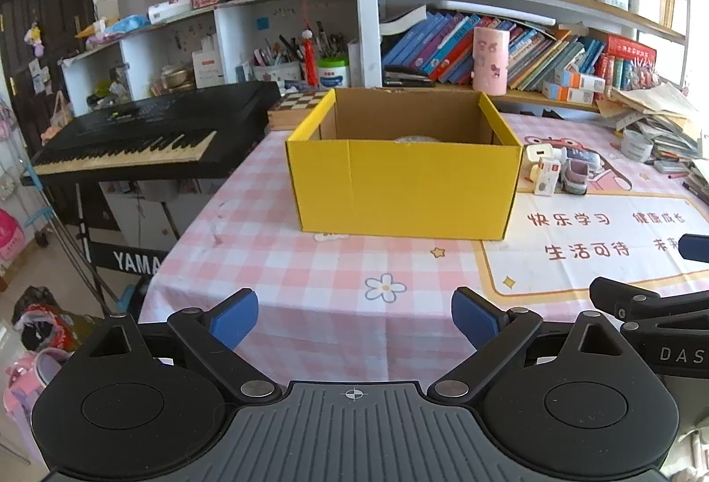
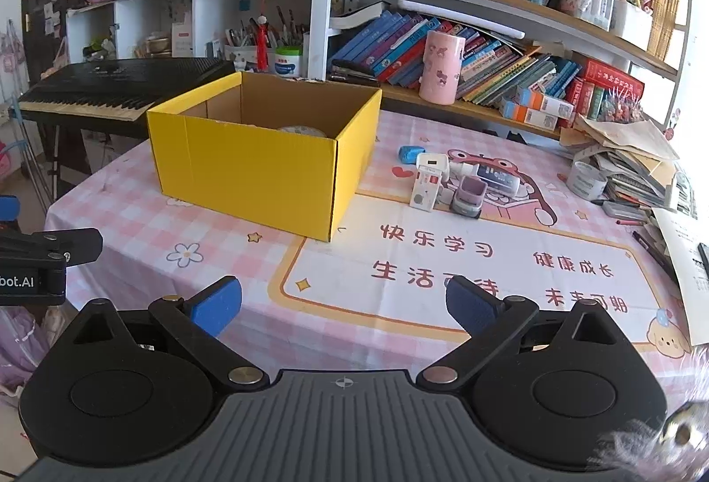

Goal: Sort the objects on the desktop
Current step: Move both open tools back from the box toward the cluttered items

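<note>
Both grippers, left [image 1: 354, 318] and right [image 2: 343, 304], hover with jaws spread wide and nothing between them, near the table's front edge and well short of the box [image 2: 261, 167]. The items to sort, a white charger [image 2: 427, 182], a purple toy [image 2: 467, 196], a bottle [image 2: 496, 176] and a blue piece [image 2: 411, 153], cluster just right of the box. Because they crowd each other, a wide grab may likely knock a neighbour over or pinch two together.
</note>
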Demonstrator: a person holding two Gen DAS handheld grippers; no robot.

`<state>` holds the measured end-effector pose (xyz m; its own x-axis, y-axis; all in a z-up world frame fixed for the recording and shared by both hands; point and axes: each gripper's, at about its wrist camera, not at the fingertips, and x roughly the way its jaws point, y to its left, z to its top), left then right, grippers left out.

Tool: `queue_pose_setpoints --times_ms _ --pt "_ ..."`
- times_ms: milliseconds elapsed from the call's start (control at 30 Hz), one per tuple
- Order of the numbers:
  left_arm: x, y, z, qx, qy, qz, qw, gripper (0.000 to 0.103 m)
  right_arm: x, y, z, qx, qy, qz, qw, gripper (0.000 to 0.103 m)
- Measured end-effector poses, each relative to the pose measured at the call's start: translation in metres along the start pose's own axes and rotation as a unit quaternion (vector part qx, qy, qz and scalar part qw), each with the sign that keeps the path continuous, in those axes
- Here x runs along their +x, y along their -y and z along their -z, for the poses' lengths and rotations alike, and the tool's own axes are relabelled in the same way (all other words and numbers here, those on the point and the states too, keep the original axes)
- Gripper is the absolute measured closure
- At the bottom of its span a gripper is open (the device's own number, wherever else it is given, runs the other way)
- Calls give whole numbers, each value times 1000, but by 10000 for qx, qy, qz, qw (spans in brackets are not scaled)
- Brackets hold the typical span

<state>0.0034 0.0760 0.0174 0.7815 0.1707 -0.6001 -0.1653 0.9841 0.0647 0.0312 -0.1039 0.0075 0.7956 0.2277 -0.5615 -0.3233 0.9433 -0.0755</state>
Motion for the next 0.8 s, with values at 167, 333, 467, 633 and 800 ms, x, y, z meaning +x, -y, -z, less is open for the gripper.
queue_pose_setpoints --times_ms 167,333,467,633,800 --pt "3 7 2 99 -80 182 9998 7 -1 1 3 -21 -66 71 10000 4" --pt "6 11 3 160 -103 313 9993 7 -3 4 5 19 -120 203 9997 4" --pt "10 15 4 175 -174 430 9988 7 -5 7 6 29 -154 316 9994 4" --pt "12 24 3 285 -187 606 9976 7 -6 13 8 81 -199 465 9987 4" --pt "15 34 2 429 -196 778 9959 7 -8 18 10 125 -227 589 9979 4"
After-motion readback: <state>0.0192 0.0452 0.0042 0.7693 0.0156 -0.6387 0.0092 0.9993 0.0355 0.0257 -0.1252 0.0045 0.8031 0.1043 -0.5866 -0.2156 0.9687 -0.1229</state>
